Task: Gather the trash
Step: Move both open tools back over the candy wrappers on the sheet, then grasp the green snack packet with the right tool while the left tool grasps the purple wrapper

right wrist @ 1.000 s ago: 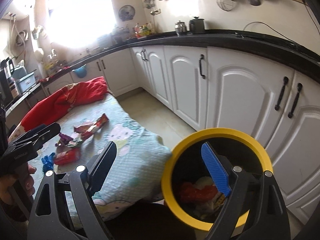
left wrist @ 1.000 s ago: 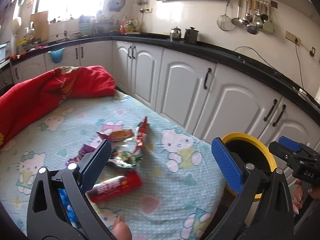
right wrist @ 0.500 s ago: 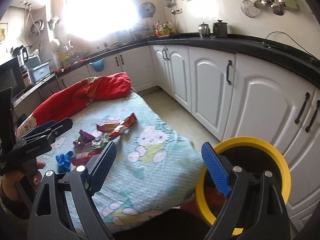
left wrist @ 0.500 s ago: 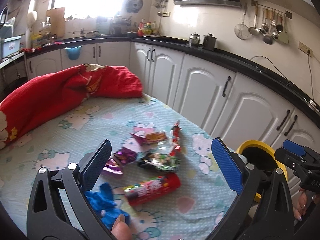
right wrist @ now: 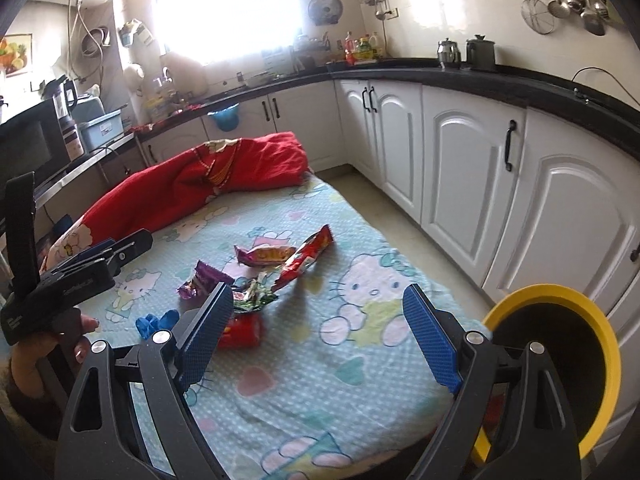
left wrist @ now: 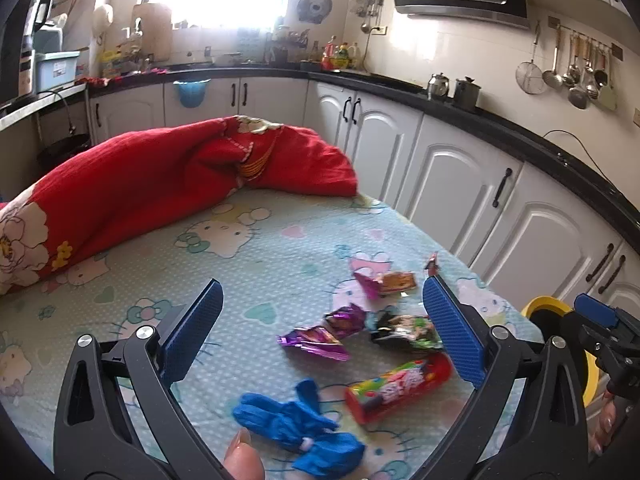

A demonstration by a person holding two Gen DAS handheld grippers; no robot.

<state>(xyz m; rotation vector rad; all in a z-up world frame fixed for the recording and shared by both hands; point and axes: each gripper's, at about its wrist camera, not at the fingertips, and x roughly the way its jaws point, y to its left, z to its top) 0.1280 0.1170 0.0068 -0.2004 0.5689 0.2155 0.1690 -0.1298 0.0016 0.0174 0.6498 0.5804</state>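
Both my grippers gape wide, nothing in either: left gripper (left wrist: 326,332) hangs above the wrappers (left wrist: 316,338), red candy tube (left wrist: 398,386) and blue glove (left wrist: 296,426) on the bedsheet (left wrist: 256,264); right gripper (right wrist: 320,334) hovers beside the yellow-rimmed bin (right wrist: 560,304).

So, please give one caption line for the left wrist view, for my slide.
Open left tongs over scattered snack wrappers, a red candy tube and a crumpled blue glove on a cartoon-print sheet.
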